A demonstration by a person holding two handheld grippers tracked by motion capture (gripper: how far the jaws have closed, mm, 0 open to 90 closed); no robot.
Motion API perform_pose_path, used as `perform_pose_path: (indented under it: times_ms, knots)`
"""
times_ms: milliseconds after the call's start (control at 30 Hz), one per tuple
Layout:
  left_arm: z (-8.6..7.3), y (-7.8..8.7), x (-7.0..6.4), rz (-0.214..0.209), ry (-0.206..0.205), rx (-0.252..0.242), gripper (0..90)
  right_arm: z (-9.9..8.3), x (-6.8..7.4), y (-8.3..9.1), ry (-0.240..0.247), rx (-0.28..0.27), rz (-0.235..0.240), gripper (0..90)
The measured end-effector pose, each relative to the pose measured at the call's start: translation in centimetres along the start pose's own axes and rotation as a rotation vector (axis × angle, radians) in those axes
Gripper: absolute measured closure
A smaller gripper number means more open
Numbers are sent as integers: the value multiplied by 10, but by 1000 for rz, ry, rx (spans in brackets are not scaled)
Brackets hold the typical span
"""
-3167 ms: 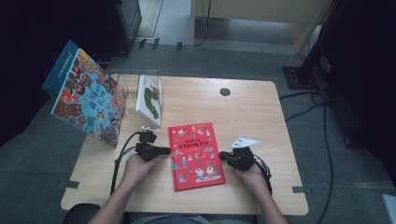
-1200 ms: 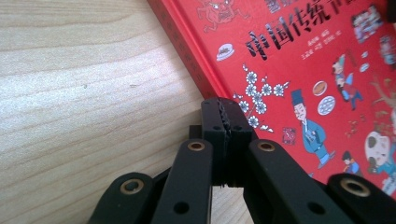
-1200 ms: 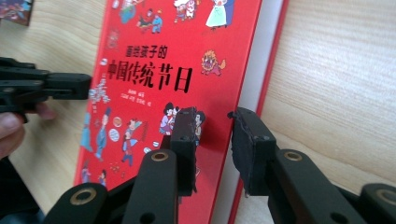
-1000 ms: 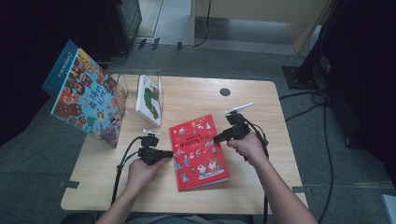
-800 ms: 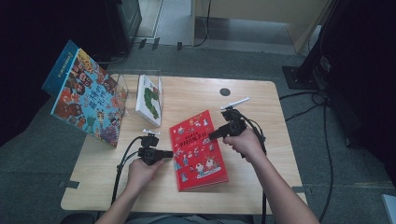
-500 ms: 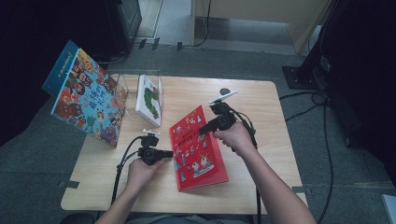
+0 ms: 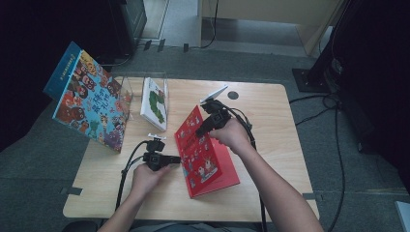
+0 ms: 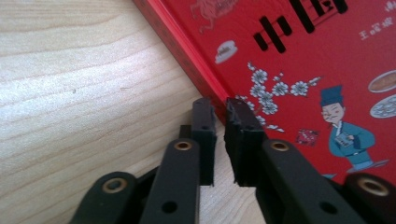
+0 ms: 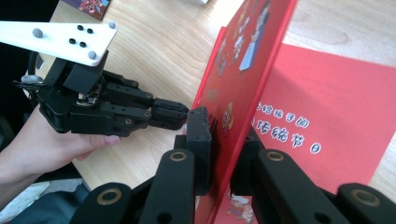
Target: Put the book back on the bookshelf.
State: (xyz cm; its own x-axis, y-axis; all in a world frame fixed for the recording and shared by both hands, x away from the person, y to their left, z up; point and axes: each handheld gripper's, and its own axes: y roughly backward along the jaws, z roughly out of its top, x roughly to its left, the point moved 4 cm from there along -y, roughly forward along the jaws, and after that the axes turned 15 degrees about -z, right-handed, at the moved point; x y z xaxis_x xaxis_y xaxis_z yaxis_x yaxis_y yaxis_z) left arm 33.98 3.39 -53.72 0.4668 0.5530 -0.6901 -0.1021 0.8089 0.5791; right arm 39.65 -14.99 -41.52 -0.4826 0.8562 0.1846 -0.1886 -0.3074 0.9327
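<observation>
- Two black grippers are working a glossy red book point(image 7: 205, 150) lying mid-table.
- Right gripper point(image 9: 223, 140) is clamping its lifted stiff cover.
- Left gripper point(image 8: 220, 116), jaws nearly closed on nothing, is touching the book's left edge.

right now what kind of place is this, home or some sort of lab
Probably a lab or recording room, not a home: a bare wooden table on grey carpet, cables trailing over the floor, dark equipment stands around it, and picture books such as the red book laid out as props.
</observation>
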Motion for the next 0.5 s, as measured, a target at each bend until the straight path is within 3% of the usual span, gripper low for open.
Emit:
perform_pose_path:
  times_ms: [133,333,500]
  knots:
    - [2,4,1,-9,6,-10,778,1,6,4,30,25,-23,832]
    - [4,7,-2,-18,-22,-15,669,1,13,8,61,70,-33,862]
    - [6,9,-4,-52,-2,-36,565,0,15,14,99,92,-48,884]
